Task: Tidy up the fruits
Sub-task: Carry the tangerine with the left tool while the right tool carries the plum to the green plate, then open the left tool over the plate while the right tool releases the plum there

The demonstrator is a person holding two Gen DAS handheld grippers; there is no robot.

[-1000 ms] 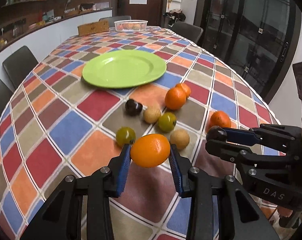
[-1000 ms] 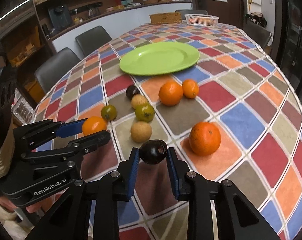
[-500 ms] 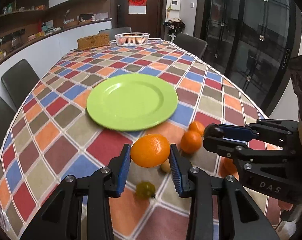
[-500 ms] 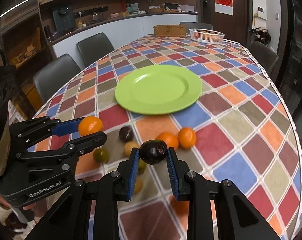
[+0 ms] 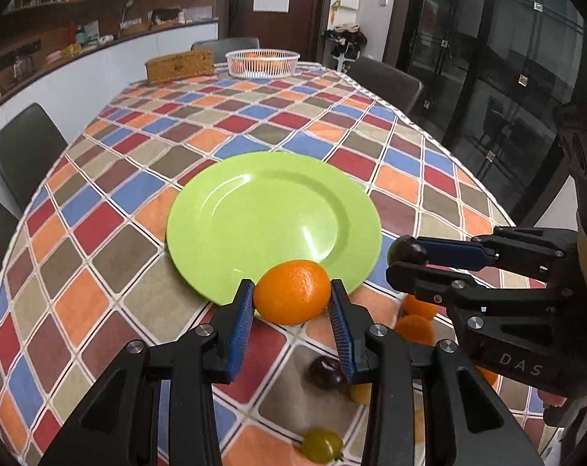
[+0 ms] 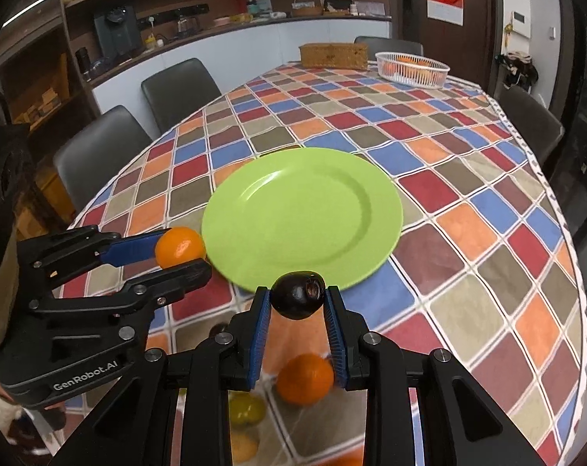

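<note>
The left tongs (image 5: 291,303) pinch an orange (image 5: 292,292), and the right tongs (image 6: 297,303) pinch a dark plum (image 6: 298,294). Both hang side by side over the checked surface (image 5: 99,209), with the green plate (image 5: 274,221) just ahead. More fruit (image 6: 304,378) lies below and behind the tips.

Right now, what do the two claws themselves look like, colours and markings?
Both are matte black plastic frames with silver screw heads and two fingers faced with ribbed blue pads. The left claw body reads "GenRobot.AI" in the right wrist view; the right claw body reads "DAS" in the left wrist view. No cables show.
</note>
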